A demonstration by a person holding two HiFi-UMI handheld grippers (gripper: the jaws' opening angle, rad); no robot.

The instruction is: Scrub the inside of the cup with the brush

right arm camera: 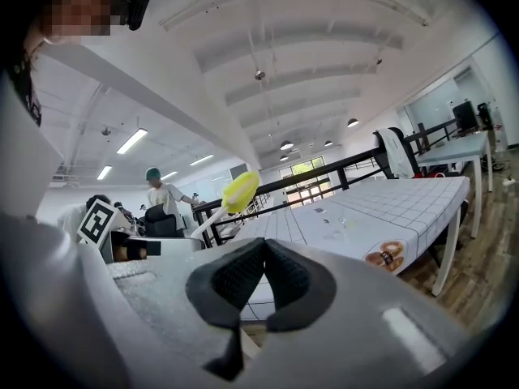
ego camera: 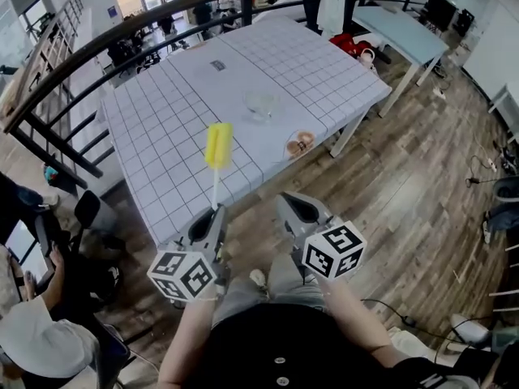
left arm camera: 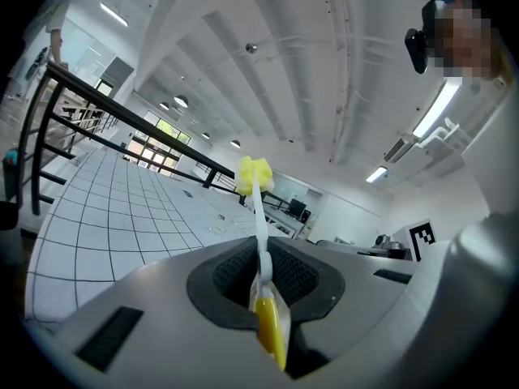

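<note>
My left gripper [ego camera: 212, 214] is shut on the white handle of a brush [ego camera: 217, 146] with a yellow sponge head, which stands up over the near part of the table. In the left gripper view the brush [left arm camera: 258, 217] rises from between the pads, its yellow grip end pinched low. A clear glass cup [ego camera: 261, 104] stands upright on the white gridded table [ego camera: 162, 136], beyond the brush and a little to its right. My right gripper [ego camera: 298, 206] hangs shut and empty near the table's front edge. From the right gripper view the brush head [right arm camera: 240, 191] shows at the left and the cup [right arm camera: 341, 222] small and far.
A small round dish [ego camera: 299, 144] with brown contents sits near the table's front right edge. A dark railing [ego camera: 89, 47] runs behind the table. Another table [ego camera: 397, 31] stands at the back right. People sit at the lower left [ego camera: 32, 298]. Wooden floor lies to the right.
</note>
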